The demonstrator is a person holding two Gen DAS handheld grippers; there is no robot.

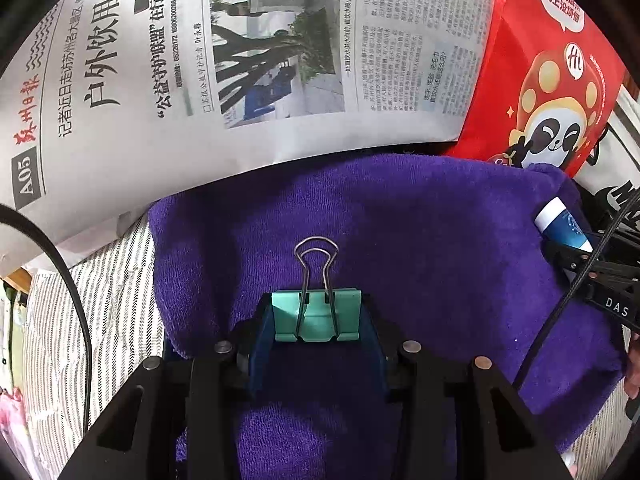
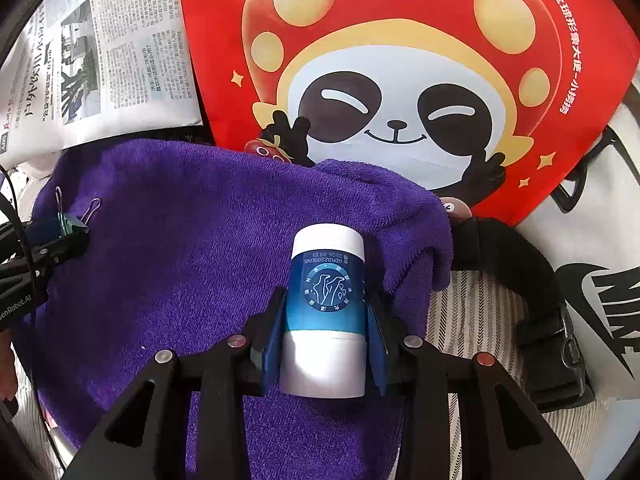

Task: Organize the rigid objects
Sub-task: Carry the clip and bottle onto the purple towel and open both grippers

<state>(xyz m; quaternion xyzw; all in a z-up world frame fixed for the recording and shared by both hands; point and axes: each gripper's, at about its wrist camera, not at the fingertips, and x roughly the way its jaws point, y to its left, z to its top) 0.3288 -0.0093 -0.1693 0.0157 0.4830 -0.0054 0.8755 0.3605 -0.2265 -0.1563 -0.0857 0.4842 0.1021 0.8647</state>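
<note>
My left gripper (image 1: pixel 317 316) is shut on a green binder clip (image 1: pixel 316 314) with steel wire handles, held over a purple towel (image 1: pixel 420 240). My right gripper (image 2: pixel 325 316) is shut on a blue and white bottle (image 2: pixel 325 312) that points forward over the same towel (image 2: pixel 192 248). In the left wrist view the bottle (image 1: pixel 562 226) and the right gripper show at the right edge. In the right wrist view the clip (image 2: pixel 72 222) and the left gripper show at the far left.
A newspaper (image 1: pixel 200 60) lies beyond the towel at the left. A red panda bag (image 2: pixel 400 80) lies beyond it at the right. A white Nike bag (image 2: pixel 600 280) with a black strap and buckle (image 2: pixel 560 340) is at the right. Striped cloth (image 1: pixel 112 300) lies underneath.
</note>
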